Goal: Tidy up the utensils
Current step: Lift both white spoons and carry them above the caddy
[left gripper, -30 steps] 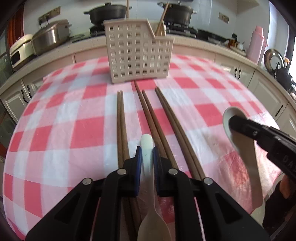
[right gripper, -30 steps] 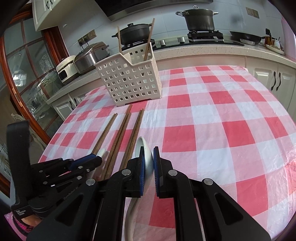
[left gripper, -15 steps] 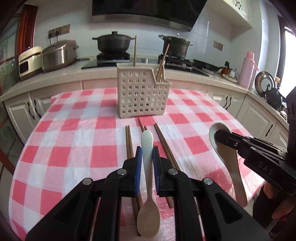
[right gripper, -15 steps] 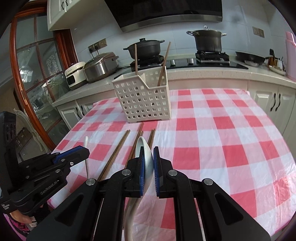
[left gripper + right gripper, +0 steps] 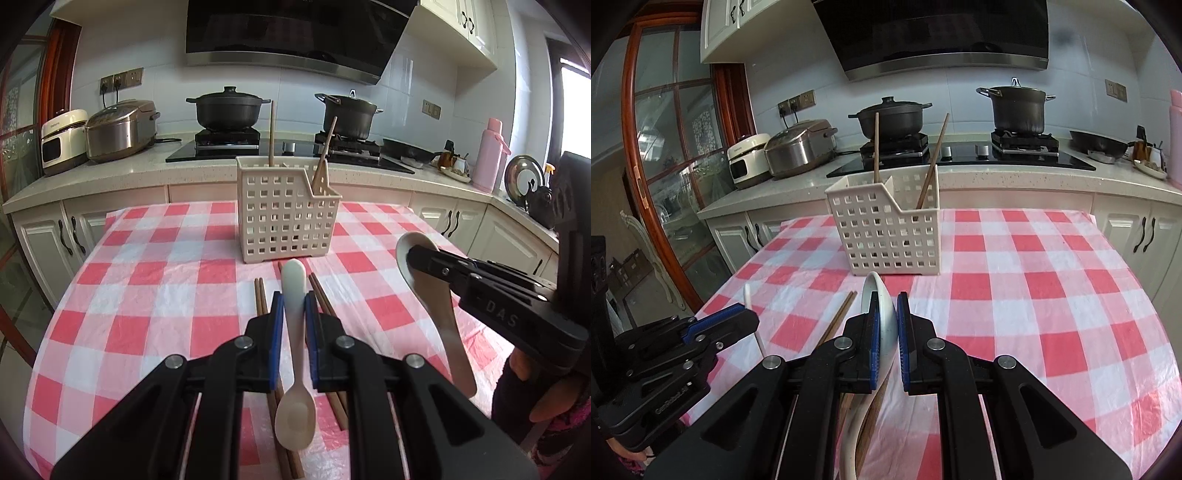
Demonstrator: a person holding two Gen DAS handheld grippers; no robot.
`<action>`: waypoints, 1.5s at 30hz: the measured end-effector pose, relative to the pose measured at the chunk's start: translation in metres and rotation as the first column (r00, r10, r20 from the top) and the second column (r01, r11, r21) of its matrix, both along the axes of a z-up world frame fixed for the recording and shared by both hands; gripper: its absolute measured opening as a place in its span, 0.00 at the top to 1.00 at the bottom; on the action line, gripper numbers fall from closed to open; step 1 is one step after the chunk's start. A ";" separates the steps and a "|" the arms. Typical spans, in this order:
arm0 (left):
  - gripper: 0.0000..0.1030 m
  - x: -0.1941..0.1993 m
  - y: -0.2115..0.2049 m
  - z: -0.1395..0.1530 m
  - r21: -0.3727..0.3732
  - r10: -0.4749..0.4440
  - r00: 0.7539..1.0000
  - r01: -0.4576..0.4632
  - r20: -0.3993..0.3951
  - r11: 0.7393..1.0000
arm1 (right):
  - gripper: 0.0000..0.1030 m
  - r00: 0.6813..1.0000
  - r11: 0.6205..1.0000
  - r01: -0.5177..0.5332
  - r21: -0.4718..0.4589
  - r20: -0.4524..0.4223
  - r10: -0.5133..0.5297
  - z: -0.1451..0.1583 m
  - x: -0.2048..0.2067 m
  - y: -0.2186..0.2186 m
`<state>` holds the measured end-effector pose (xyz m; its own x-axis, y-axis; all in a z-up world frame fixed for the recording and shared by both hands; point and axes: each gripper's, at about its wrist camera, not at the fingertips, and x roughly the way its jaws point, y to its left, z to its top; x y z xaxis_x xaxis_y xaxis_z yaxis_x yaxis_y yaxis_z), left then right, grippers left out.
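My left gripper (image 5: 294,317) is shut on the handle of a white spoon (image 5: 293,291), bowl end hanging toward me, held above the table. My right gripper (image 5: 885,325) is shut on the bowl of a second white spoon (image 5: 881,306), its handle hanging down; it also shows at the right in the left wrist view (image 5: 417,254). A white perforated utensil basket (image 5: 286,218) stands on the checked tablecloth ahead, with two wooden chopsticks (image 5: 272,133) upright in it. Several brown chopsticks (image 5: 260,299) lie on the cloth below both grippers.
The red-and-white checked table (image 5: 1034,295) stands in front of a kitchen counter with two black pots (image 5: 227,110), a rice cooker (image 5: 120,129) and a pink flask (image 5: 491,155). A glass door (image 5: 665,166) is at the left.
Both grippers have risen from the table and levelled out, each carrying its spoon. The chopsticks stay on the cloth.
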<state>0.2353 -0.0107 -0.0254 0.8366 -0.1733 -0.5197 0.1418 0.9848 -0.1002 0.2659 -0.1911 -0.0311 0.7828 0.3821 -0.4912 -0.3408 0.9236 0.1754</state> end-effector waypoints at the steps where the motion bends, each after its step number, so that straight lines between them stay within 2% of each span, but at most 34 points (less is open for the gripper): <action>1: 0.89 0.000 0.000 0.002 -0.003 0.000 1.000 0.000 0.005 1.000 | 0.91 1.000 1.000 0.002 0.005 0.001 -0.002 0.001 0.003 -0.001; 3: 0.89 0.002 0.001 0.006 -0.004 0.000 1.000 0.000 0.016 1.000 | 0.91 1.000 1.000 0.006 0.009 0.007 -0.006 0.003 0.006 -0.001; 4: 0.95 0.003 0.002 0.009 -0.005 -0.001 1.000 0.001 0.024 1.000 | 0.91 1.000 1.000 0.006 0.009 0.013 -0.006 0.004 0.008 -0.001; 7: 1.00 0.008 0.001 0.015 -0.001 -0.005 0.999 0.005 0.038 1.000 | 0.91 0.999 1.000 0.007 0.009 0.031 -0.008 0.008 0.013 0.000; 11: 1.00 0.017 -0.001 0.016 0.007 -0.013 0.999 0.013 0.040 1.000 | 0.91 0.999 1.000 0.012 0.014 0.048 -0.013 0.013 0.018 0.002; 16: 1.00 0.029 0.004 0.003 0.001 -0.006 1.000 0.006 -0.004 1.000 | 0.91 0.999 1.000 0.015 0.014 0.037 -0.016 0.009 0.019 0.002; 19: 0.99 0.039 0.000 -0.005 0.003 -0.042 0.998 0.042 -0.055 0.999 | 0.91 1.000 1.000 0.027 0.015 0.015 -0.027 0.003 0.022 -0.003; 20: 0.98 0.041 -0.002 -0.007 0.007 -0.047 0.997 0.048 -0.063 0.999 | 0.91 0.999 0.999 0.032 0.018 0.006 -0.033 0.001 0.023 -0.005; 23: 0.86 0.052 -0.017 -0.018 0.033 -0.087 0.991 0.091 -0.098 0.995 | 0.91 0.999 0.998 0.053 0.031 -0.010 -0.053 -0.004 0.022 -0.015; 25: 0.69 0.060 -0.032 -0.024 0.047 -0.121 0.986 0.127 -0.114 0.991 | 0.91 0.998 0.997 0.066 0.039 -0.017 -0.065 -0.006 0.022 -0.022; 27: 0.65 0.068 -0.045 -0.031 0.068 -0.136 0.983 0.145 -0.122 0.987 | 0.91 0.997 0.996 0.079 0.043 -0.027 -0.078 -0.010 0.023 -0.032; 35: 0.64 0.114 -0.074 -0.056 0.109 -0.151 0.967 0.176 -0.206 0.978 | 0.91 0.990 0.988 0.132 0.086 -0.053 -0.127 -0.019 0.026 -0.072; 45: 0.64 0.139 -0.093 -0.080 0.183 -0.119 0.958 0.170 -0.260 0.968 | 0.90 0.990 0.984 0.124 0.128 -0.078 -0.115 -0.025 0.039 -0.088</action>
<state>0.3739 -0.1041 -0.1051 0.6530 -0.1533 -0.7416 0.2803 0.9587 0.0486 0.3046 -0.2793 -0.0561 0.7922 0.3528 -0.4980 -0.2116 0.9242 0.3180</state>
